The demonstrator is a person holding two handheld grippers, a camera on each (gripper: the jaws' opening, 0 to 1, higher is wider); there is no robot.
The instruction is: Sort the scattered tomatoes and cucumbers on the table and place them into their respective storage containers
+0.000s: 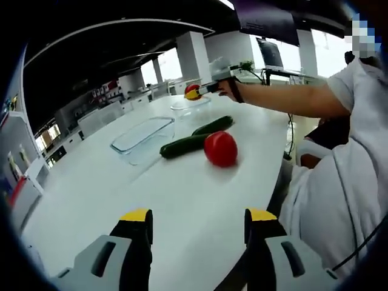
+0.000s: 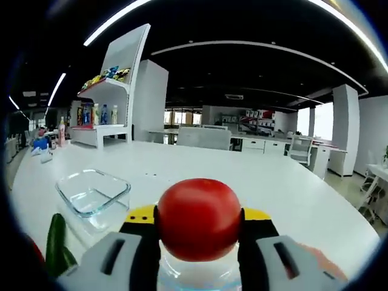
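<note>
In the left gripper view a red tomato (image 1: pixel 220 148) lies on the white table (image 1: pixel 182 200), with two dark green cucumbers (image 1: pixel 185 145) (image 1: pixel 213 125) just beyond it. An empty rectangular glass container (image 1: pixel 144 139) stands to their left. My left gripper (image 1: pixel 199 221) hovers open over the near table, nothing between its fingers. Farther off, my right gripper (image 1: pixel 205 90) holds a second tomato (image 1: pixel 193 91) above a smaller glass container (image 1: pixel 191 104). In the right gripper view that tomato (image 2: pixel 199 218) is clamped in my right gripper (image 2: pixel 199 223), over a glass rim (image 2: pixel 194 276).
A person's arm (image 1: pixel 285 97) and white clothing (image 1: pixel 339 182) fill the right side along the table edge. In the right gripper view, the rectangular container (image 2: pixel 94 191) and a cucumber (image 2: pixel 56 245) lie at the left. A shelf with bottles (image 2: pixel 100 115) stands beyond the table.
</note>
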